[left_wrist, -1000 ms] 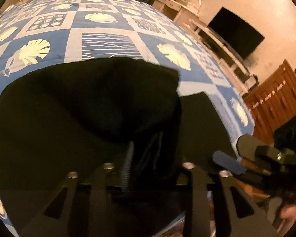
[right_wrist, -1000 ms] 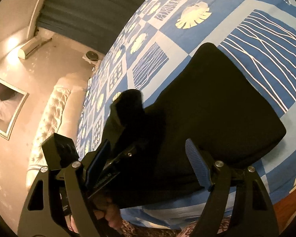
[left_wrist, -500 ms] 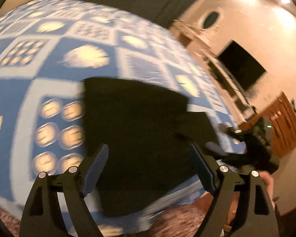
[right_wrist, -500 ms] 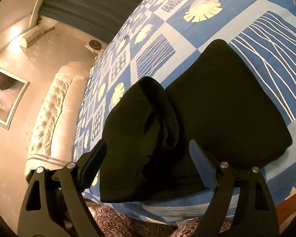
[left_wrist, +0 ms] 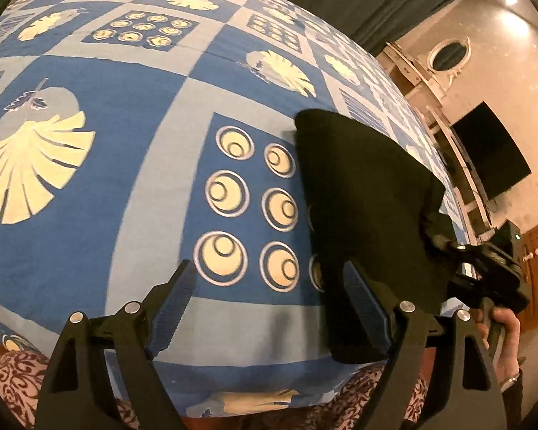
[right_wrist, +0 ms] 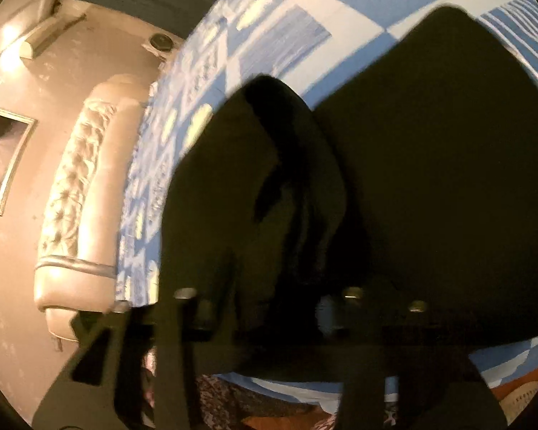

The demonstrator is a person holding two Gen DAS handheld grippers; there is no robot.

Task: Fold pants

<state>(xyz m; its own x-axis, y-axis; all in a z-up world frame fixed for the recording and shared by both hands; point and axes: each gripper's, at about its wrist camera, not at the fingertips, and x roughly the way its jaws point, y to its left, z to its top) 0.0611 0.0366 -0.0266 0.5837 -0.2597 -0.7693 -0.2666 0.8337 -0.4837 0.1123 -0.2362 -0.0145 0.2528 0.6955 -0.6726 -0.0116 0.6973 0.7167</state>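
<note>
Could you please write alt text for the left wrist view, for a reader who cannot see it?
The left gripper hangs open and empty over a blue patterned bedspread, its right finger at the edge of folded black pants lying near the bed's edge. At right, the right gripper meets the far side of the pants, with a wall-mounted TV behind.
</note>
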